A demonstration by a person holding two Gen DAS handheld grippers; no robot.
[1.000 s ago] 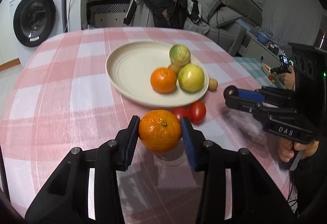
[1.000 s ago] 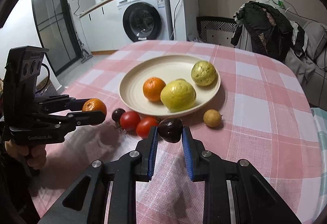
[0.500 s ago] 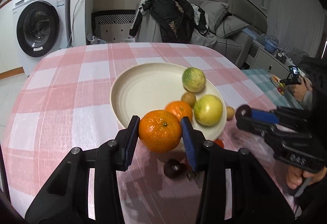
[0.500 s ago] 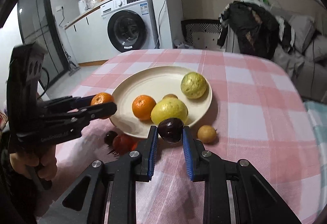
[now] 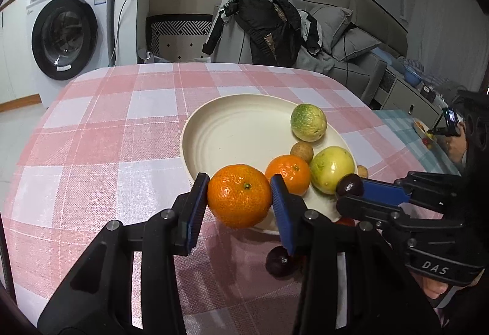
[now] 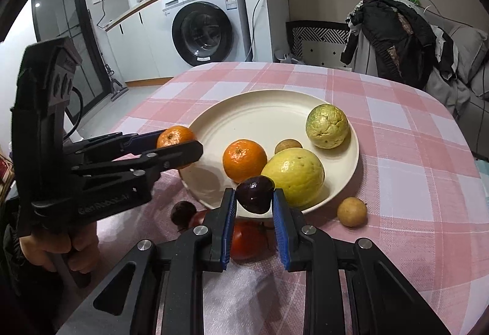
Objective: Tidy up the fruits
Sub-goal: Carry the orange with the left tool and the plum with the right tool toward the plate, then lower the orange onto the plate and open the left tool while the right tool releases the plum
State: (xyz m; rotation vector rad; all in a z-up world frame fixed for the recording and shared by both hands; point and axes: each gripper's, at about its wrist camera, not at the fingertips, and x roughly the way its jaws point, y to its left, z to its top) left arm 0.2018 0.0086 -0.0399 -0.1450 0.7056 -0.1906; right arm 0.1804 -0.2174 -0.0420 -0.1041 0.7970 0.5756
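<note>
Over the plate's [image 5: 195, 136] near rim, left tongs [image 5: 240, 200] clamp an orange [image 5: 240, 200], stem end up

A table covered with a pink-and-white checked cloth [image 6: 406, 133] carries the things. On the cloth sits a round cream plate [image 6: 262, 118]. Just beside the plate's near rim lie a red tomato [image 6: 247, 238] and a dark purple fruit [image 6: 182, 211], and to the right of the rim a small tan round fruit [image 6: 351, 211], apart from it.
</note>
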